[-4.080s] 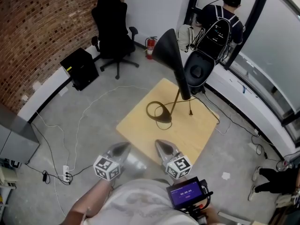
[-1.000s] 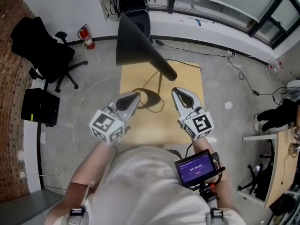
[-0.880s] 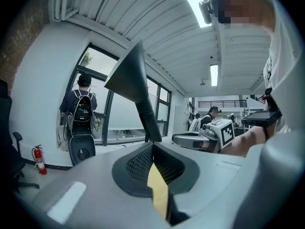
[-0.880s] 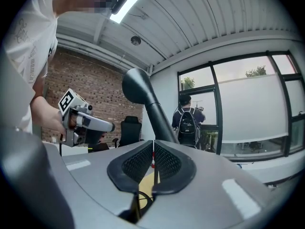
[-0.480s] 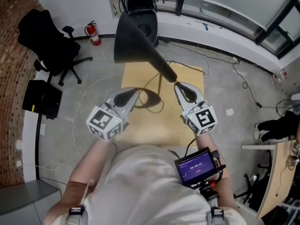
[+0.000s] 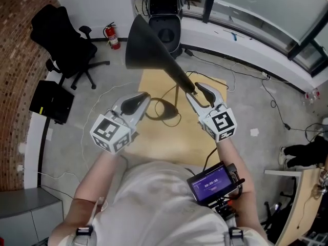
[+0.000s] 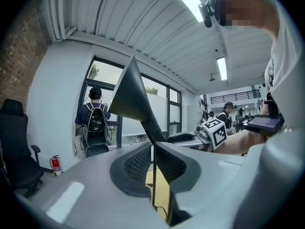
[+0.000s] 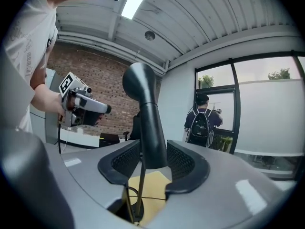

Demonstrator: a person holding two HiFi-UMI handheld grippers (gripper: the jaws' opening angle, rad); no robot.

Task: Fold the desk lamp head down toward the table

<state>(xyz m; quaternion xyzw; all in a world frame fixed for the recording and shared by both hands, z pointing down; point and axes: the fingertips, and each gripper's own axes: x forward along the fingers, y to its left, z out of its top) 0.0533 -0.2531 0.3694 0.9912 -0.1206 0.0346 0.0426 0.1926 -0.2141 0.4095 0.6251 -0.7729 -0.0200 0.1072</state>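
To fold down the head (image 6: pixel 146 45), raised high above the table (image 6: pixel 169 142), straddles its neck (image 6: pixel 179 78) with right gripper (image 6: pixel 195 90), jaws just opened, not yet clamping; holds left gripper (image 6: pixel 142 97) aside, just parting slightly, empty.

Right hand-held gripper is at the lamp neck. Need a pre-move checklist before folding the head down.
1. Lamp neck between the jaws of the right hand-held gripper: ok.
2. Right grip clamped on the neck: not ok. The jaws have just been opening and stand apart.
3. Left hand-held gripper free: ok. Its jaws have just been opening to a narrow gap, with nothing between them.
4. Lamp base resting on the table: ok.
5. Lamp head folded down: not ok. It is raised well above the table.
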